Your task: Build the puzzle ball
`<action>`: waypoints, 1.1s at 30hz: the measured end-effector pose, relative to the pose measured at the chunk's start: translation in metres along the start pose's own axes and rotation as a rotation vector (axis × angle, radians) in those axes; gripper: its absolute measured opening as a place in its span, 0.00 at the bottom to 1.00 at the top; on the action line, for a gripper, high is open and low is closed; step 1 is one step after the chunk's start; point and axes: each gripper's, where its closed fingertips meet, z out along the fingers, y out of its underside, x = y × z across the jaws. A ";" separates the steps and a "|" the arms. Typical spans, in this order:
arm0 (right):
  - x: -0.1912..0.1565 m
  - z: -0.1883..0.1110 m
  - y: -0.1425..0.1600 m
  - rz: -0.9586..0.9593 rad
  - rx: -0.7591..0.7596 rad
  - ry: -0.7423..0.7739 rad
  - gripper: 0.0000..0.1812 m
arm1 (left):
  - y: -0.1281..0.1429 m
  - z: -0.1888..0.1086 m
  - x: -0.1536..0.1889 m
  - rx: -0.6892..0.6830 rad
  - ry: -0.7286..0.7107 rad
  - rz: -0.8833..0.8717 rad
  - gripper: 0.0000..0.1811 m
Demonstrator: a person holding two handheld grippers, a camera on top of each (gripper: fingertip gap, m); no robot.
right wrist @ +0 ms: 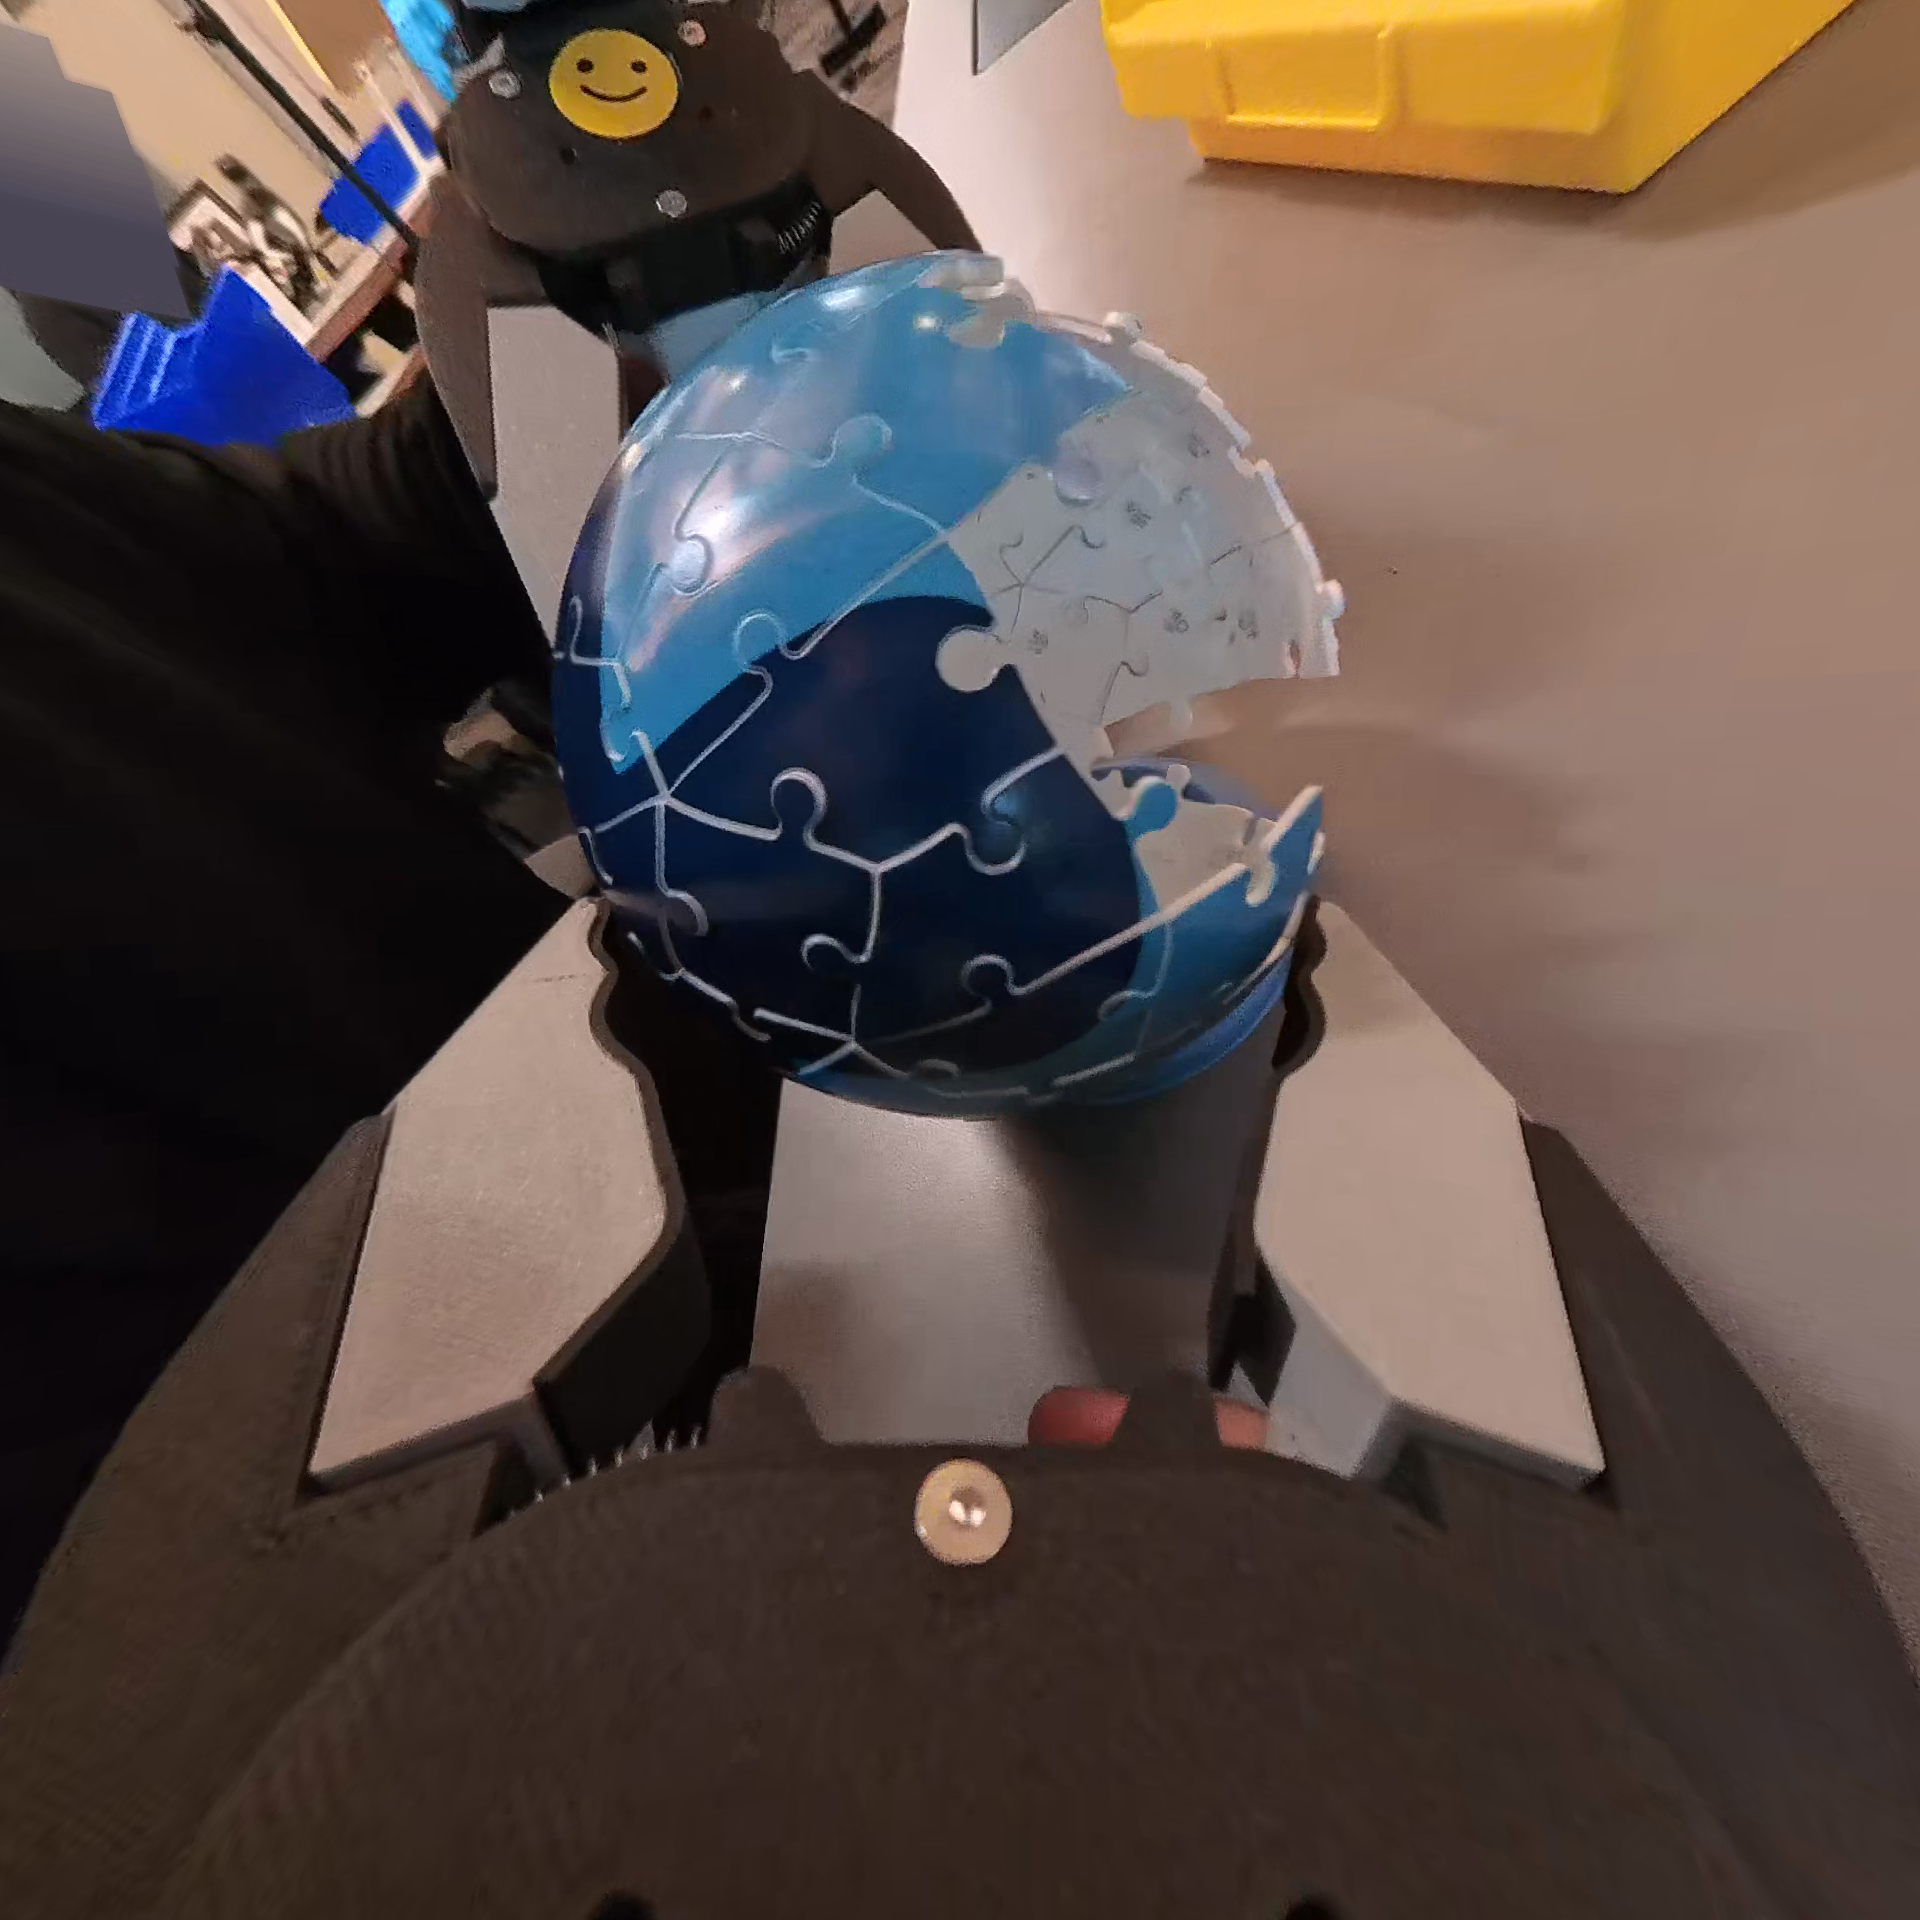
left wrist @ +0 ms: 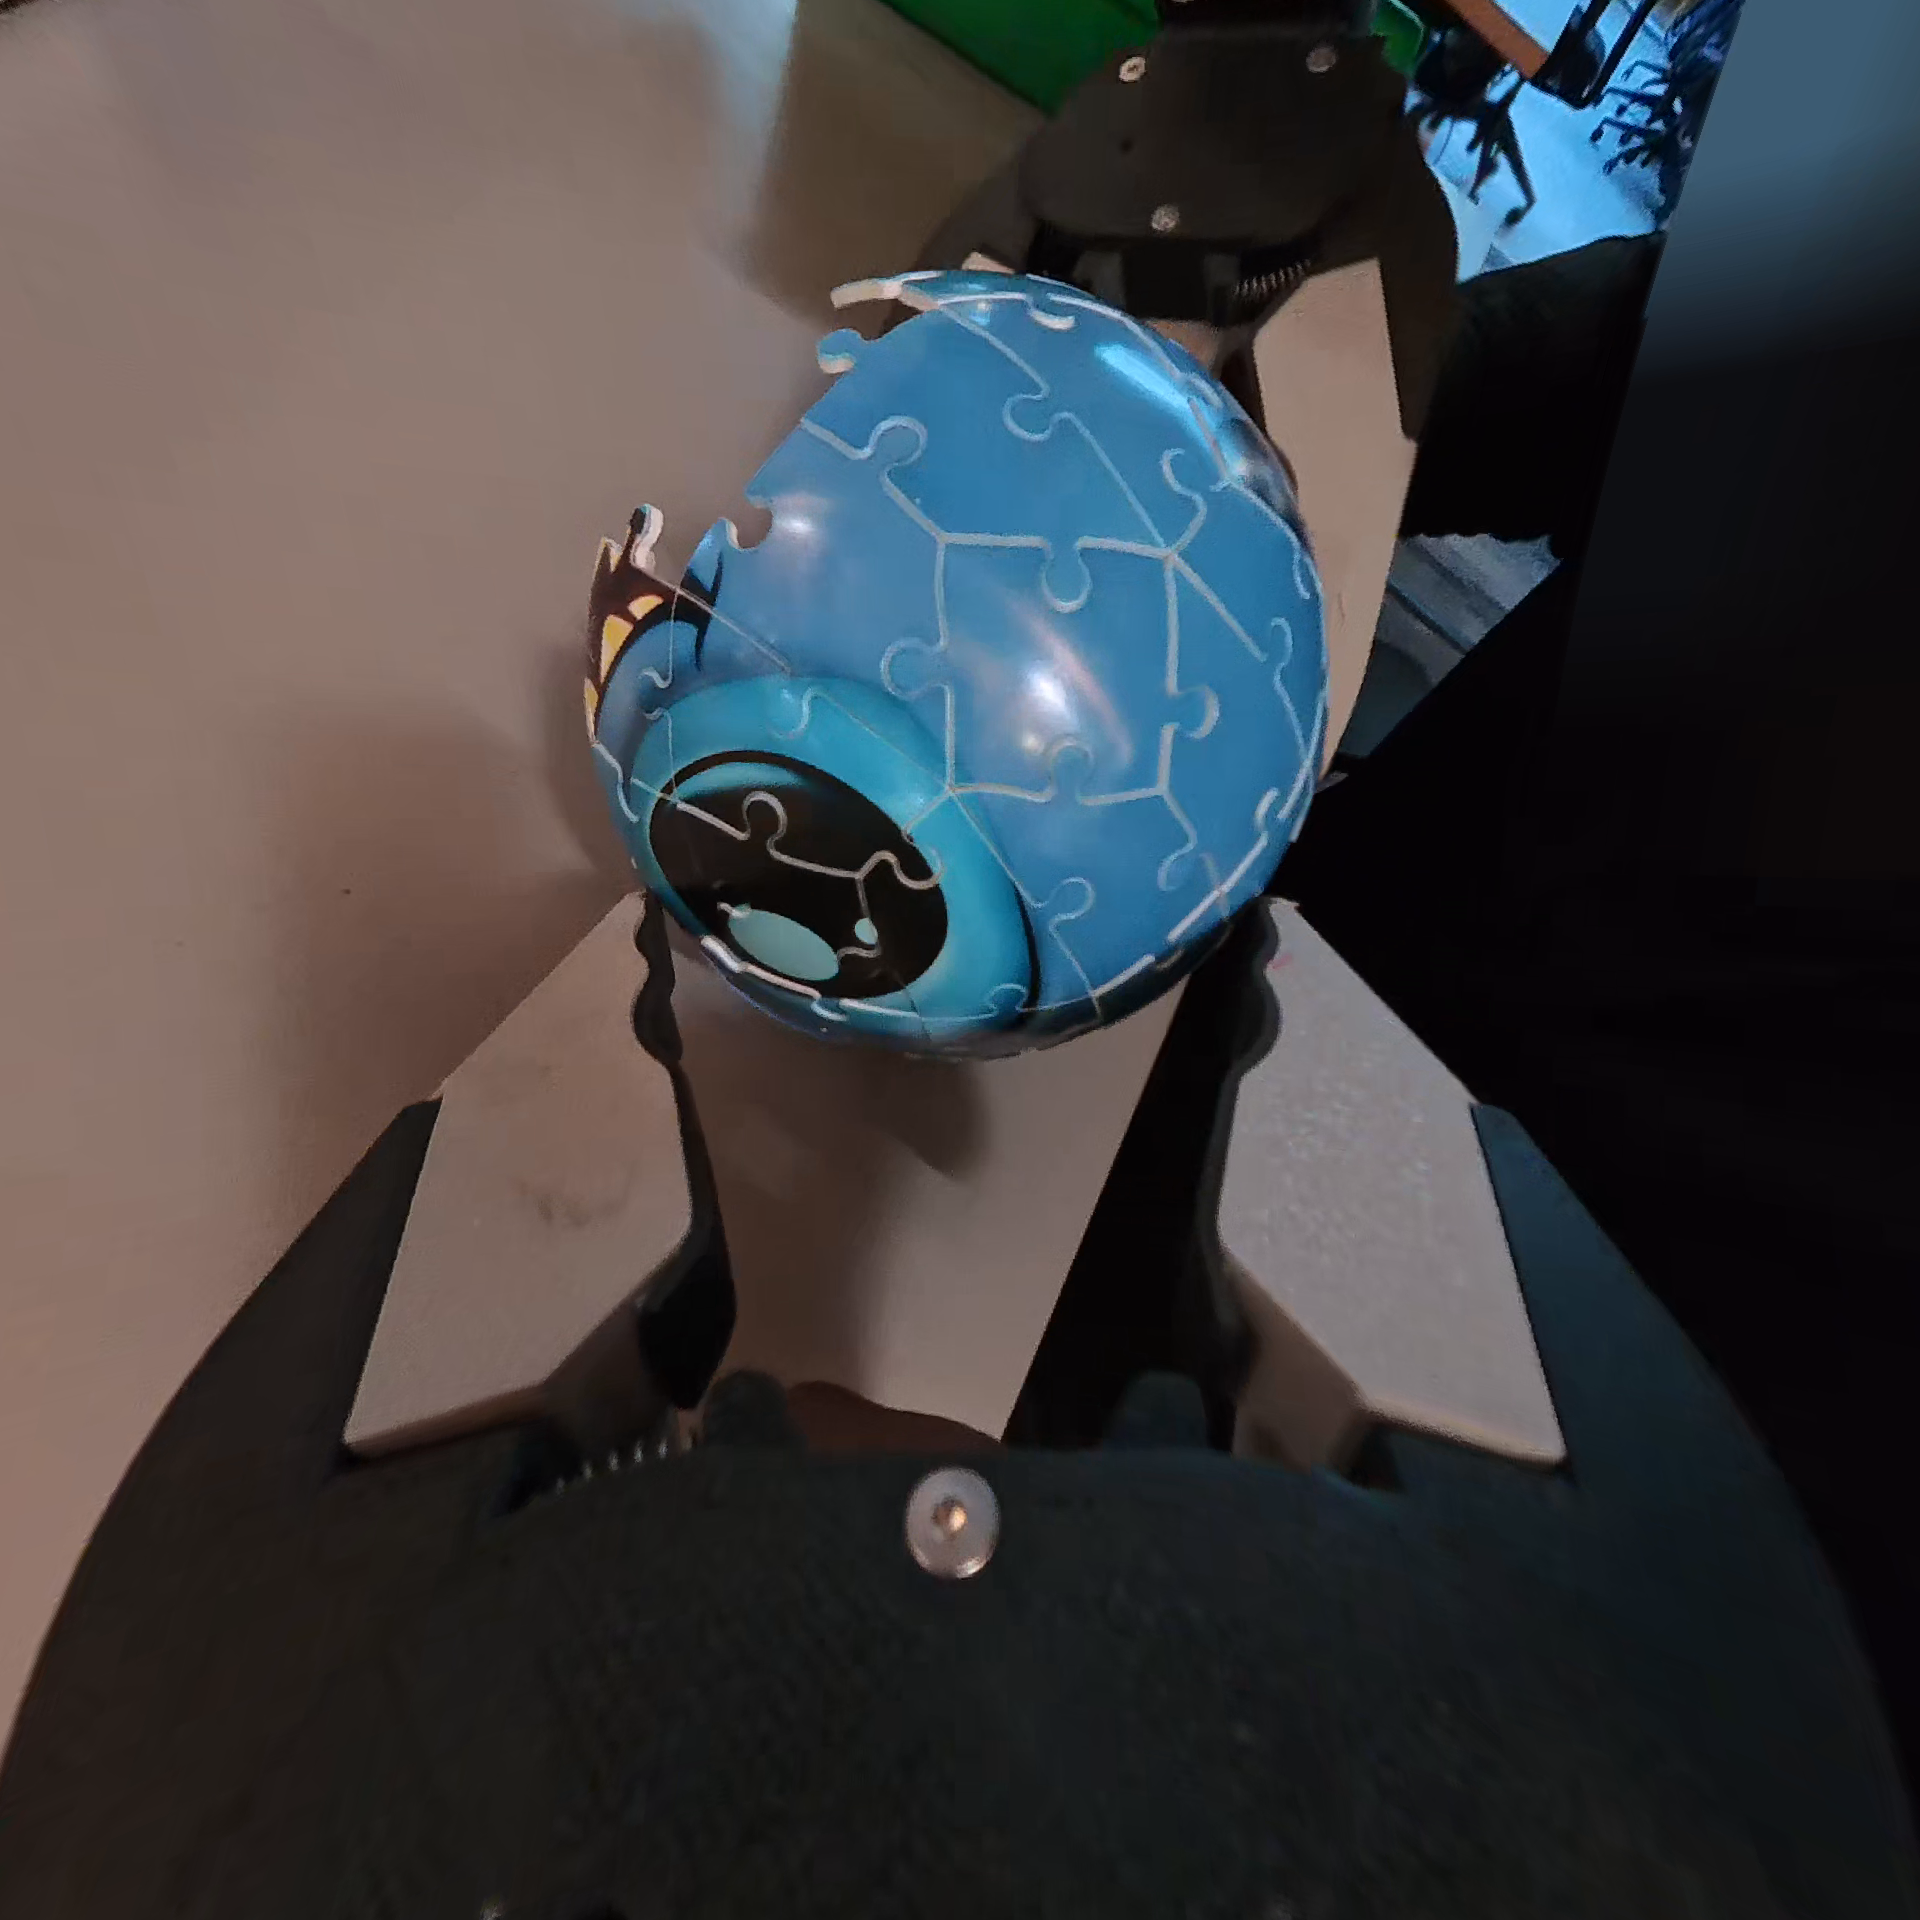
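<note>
The puzzle ball [left wrist: 1039, 665] is a blue, partly built sphere with a black and light-blue eye pattern. It is held above the grey table [left wrist: 260, 520]. My left gripper [left wrist: 954, 925] is shut on its lower sides, one fingertip on each side. In the right wrist view the ball [right wrist: 862, 831] shows dark and light blue pieces and a gap at the right, where white inner faces of pieces [right wrist: 1164, 582] show. My right gripper [right wrist: 951, 935] is shut on the ball from the opposite side. Each gripper shows beyond the ball in the other's view: the right [left wrist: 1226, 208], the left [right wrist: 665, 187].
A yellow bin [right wrist: 1455, 83] stands on the table at the far right. A green object [left wrist: 997, 42] sits at the far edge. Blue bins [right wrist: 229, 364] lie off the table at the left. A person's dark sleeve [right wrist: 208, 727] fills the left side.
</note>
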 end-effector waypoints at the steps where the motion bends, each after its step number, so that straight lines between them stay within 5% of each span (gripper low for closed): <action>1: 0.000 -0.001 -0.001 -0.009 0.006 -0.001 0.67 | 0.001 -0.001 0.000 0.001 -0.003 0.021 0.59; 9: 0.003 -0.017 -0.006 -0.138 0.095 0.014 0.64 | 0.018 -0.005 -0.008 0.026 -0.018 0.174 0.56; 18: 0.002 -0.025 -0.014 -0.306 0.189 0.036 0.61 | 0.005 -0.003 -0.013 0.139 -0.067 0.316 0.57; 33: 0.001 -0.017 0.004 -0.294 0.137 0.248 0.58 | -0.005 -0.015 -0.012 0.099 -0.109 0.469 0.55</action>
